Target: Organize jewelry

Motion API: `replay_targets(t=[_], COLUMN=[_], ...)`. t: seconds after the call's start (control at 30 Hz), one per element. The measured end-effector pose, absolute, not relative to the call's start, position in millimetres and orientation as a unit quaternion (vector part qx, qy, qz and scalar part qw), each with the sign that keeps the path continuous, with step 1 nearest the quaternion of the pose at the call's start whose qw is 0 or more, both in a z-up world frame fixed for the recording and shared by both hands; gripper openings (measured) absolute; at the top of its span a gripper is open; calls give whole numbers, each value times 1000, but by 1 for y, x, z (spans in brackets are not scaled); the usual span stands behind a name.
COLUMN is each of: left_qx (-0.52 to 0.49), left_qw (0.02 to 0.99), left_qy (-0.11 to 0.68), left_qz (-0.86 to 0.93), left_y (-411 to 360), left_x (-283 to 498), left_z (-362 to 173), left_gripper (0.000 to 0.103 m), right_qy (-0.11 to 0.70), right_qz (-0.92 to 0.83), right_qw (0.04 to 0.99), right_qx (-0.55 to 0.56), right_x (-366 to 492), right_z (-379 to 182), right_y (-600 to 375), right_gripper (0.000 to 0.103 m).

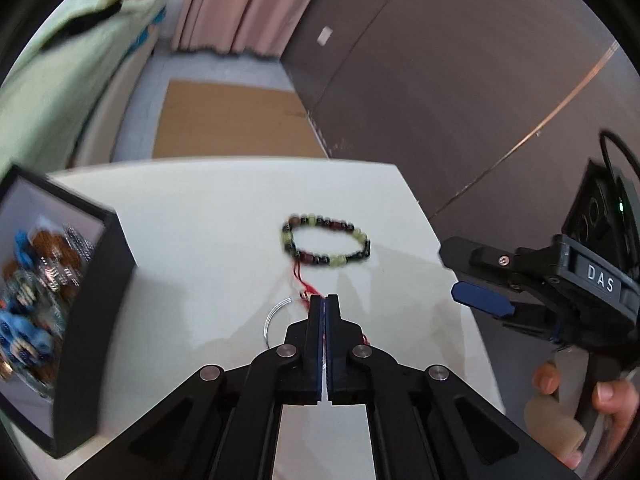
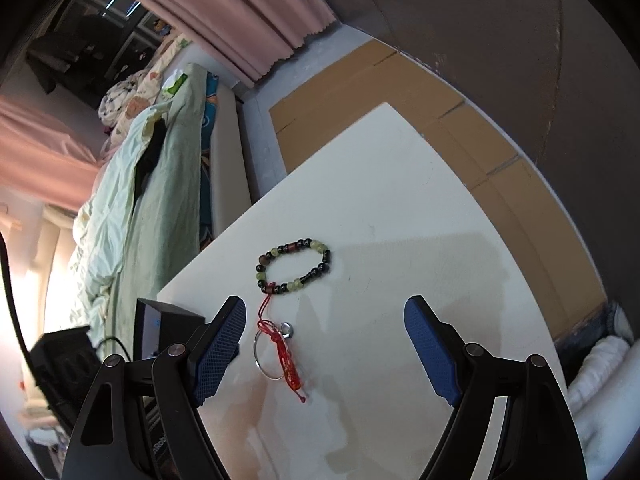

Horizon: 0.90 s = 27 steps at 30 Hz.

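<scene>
Left gripper [image 1: 324,300] is clamped shut at the red cord [image 1: 298,280]. Lift slowly so the beaded bracelet [image 1: 326,245] trails cleanly; right gripper [image 2: 324,340] waits wide open.

One white table [image 2: 400,208] bears three loose pieces of jewelry: one beaded bracelet [image 2: 294,266] of green, black and reddish beads, one red cord charm [image 2: 286,364] and one thin silver ring hoop [image 2: 260,354]. One black box [image 1: 100,292] stands at the table's edge; its contents, blue, brown and silver pieces, are too blurred to count. Two grippers appear: one left gripper [image 1: 324,300] and one right gripper [image 2: 324,320], each with two fingers. One hand [image 1: 576,400] is visible. One bed [image 2: 160,184], one curtain [image 2: 248,12] and one cardboard sheet [image 2: 400,88] are present.
</scene>
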State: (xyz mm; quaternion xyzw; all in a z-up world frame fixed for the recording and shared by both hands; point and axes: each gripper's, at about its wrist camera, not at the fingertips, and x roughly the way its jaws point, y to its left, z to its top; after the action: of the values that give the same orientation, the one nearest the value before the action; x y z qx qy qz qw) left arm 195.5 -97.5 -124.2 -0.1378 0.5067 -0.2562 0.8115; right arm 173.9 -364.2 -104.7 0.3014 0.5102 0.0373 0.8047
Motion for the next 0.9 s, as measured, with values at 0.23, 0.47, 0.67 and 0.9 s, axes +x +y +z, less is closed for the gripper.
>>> replay_targets(t=[0.23, 0.47, 0.67, 0.9], left_qx=[-136, -89, -15, 82], left_qw=[803, 835, 839, 858], left_qy=[519, 491, 494, 471], left_qz=[-259, -230, -226, -187], left_y=[-105, -123, -154, -169], left_x=[196, 190, 182, 172], left_z=[-125, -120, -133, -142], left_gripper=[69, 80, 69, 19], right_qy=[481, 467, 458, 459], right_qz=[-7, -9, -15, -14], right_qw=[824, 826, 829, 829], right_qx=[301, 316, 320, 319], right_x=[164, 161, 156, 154], right_z=[-92, -86, -81, -80], right_y=[-391, -406, -417, -420], right_gripper=[82, 82, 82, 82])
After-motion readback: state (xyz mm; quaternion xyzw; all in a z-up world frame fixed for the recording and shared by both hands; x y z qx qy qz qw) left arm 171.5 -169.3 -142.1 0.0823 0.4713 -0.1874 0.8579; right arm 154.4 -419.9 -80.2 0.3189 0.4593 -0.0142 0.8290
